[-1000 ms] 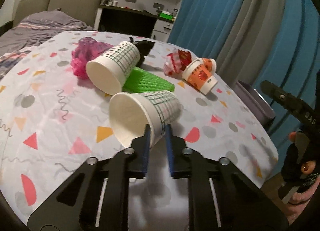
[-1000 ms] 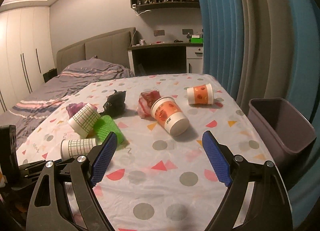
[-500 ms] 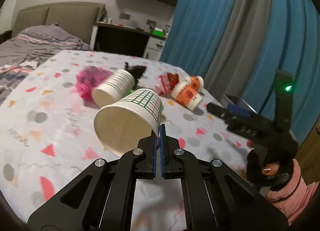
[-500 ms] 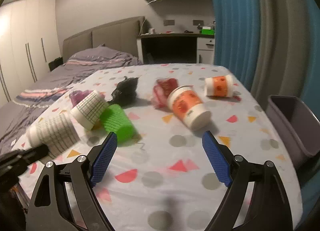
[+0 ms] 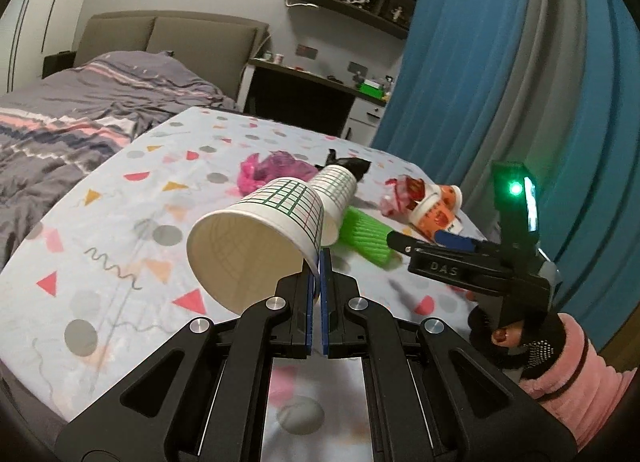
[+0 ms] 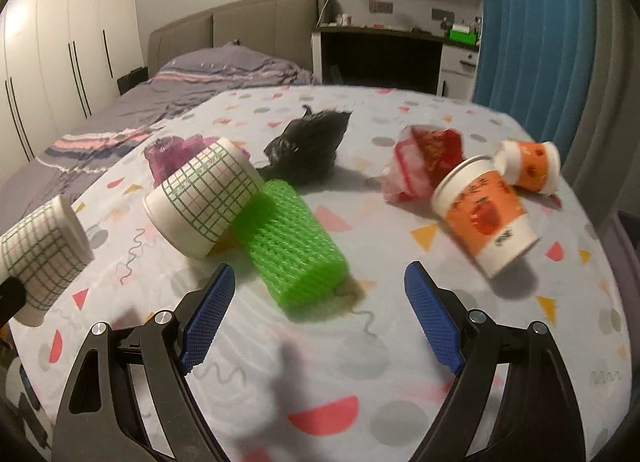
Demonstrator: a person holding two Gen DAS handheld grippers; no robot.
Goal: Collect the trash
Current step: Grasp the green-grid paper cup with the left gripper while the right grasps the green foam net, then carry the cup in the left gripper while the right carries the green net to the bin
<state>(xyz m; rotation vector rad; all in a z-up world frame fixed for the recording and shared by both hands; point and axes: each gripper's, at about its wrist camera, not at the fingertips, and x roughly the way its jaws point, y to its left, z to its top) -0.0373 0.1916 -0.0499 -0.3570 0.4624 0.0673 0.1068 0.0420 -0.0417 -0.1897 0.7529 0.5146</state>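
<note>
Currently, by item:
Left claw: clamped on the rim of a grid-print paper cup, cup held clear of the tabletop, mouth toward the camera.
Right claw: spread wide, empty, aimed down at the green mesh sleeve lying just ahead of it.
Second grid cup: on its side, touching the green mesh sleeve.
Pink bag: crumpled behind the second grid cup.
Black bag: crumpled further back, mid-tabletop.
Red-and-white wrapper: beside the large orange cup, also toppled.
Small orange cup: lying just behind the large one.
Bin: only a dark edge at the right border of the right wrist view — contents not visible.
Progress: early, by the look of it — one cup lifted but not yet binned, seven pieces left on the tabletop.
Likely next: carrying the held cup to the bin, closing on the mesh sleeve.
</note>
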